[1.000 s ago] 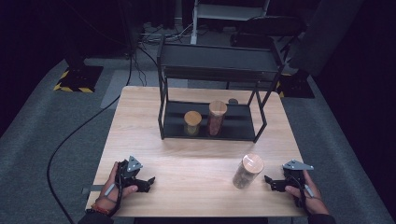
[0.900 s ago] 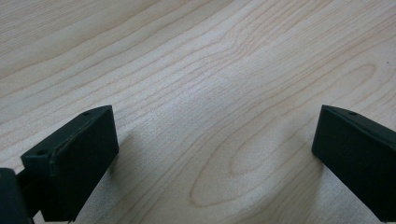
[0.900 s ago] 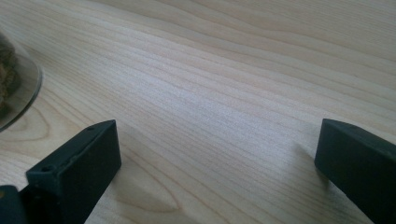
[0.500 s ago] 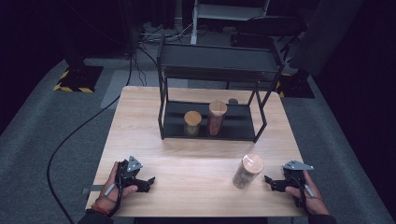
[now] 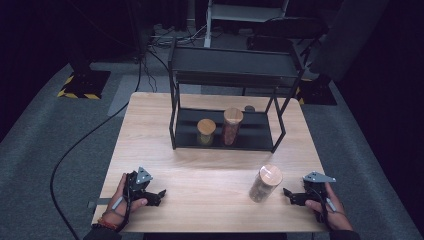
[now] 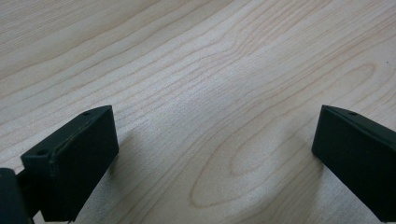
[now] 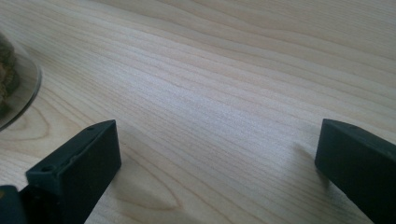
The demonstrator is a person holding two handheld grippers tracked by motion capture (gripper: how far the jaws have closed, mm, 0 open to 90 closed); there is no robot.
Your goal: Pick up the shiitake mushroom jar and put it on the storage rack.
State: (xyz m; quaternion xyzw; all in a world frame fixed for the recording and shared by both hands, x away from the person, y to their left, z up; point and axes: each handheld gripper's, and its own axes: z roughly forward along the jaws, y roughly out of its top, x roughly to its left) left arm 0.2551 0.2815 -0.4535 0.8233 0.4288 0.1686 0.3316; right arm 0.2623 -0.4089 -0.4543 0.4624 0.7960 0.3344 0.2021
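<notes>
Both tools rest low on the desk [image 5: 210, 170] near its front edge, each with jaws spread wide and nothing between them. The right tool [image 5: 291, 196] lies just beside the jar [image 5: 265, 183], which stands upright on the desk, clear-walled with brownish contents and a wooden lid. In the right gripper view the jar [image 7: 14, 88] shows at the left edge, off the line of the jaws. The left tool [image 5: 159, 194] sits well apart from it. At the back, the rack [image 5: 230, 75] has two jars on its lower shelf, a short one [image 5: 206, 131] and a tall one [image 5: 232, 125], with free room to their right.

The step in hand is likely the reach for the jar with the right tool. To do it well, turn the tool so the jar centres between the jaws, come in level at mid-height below the lid, and close gently: the wall is round and smooth and could slip or tip if pinched off-centre. Keep it upright when lifting, and mind the rack's front post.
</notes>
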